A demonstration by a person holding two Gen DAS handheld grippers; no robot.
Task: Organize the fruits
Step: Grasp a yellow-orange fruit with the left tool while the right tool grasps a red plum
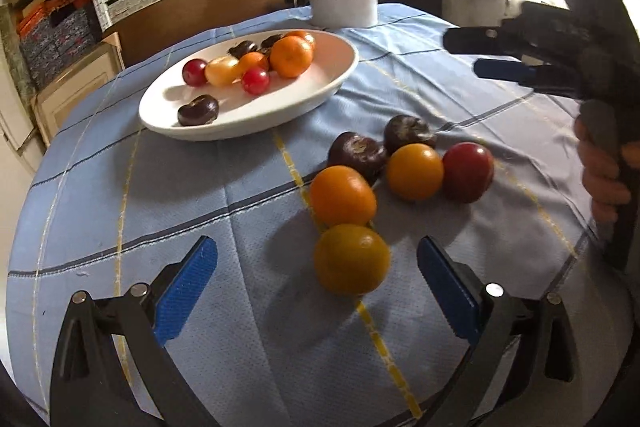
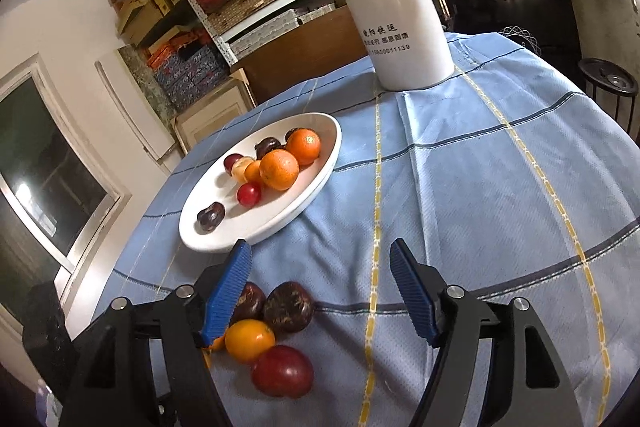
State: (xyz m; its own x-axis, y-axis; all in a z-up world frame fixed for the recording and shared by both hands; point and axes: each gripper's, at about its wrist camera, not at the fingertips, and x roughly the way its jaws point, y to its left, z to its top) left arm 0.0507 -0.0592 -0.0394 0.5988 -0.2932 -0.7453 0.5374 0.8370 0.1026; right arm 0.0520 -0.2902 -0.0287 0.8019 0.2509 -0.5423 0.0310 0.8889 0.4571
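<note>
Both grippers' jaws wide apart, empty

Blue finger pad hides an orange fruit.

Both wrist views close above tablecloth, perhaps sharing plate

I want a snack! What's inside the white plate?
The plate holds two oranges, red and dark fruits, and small orange ones. Those behind the oranges are partly hidden.
</note>
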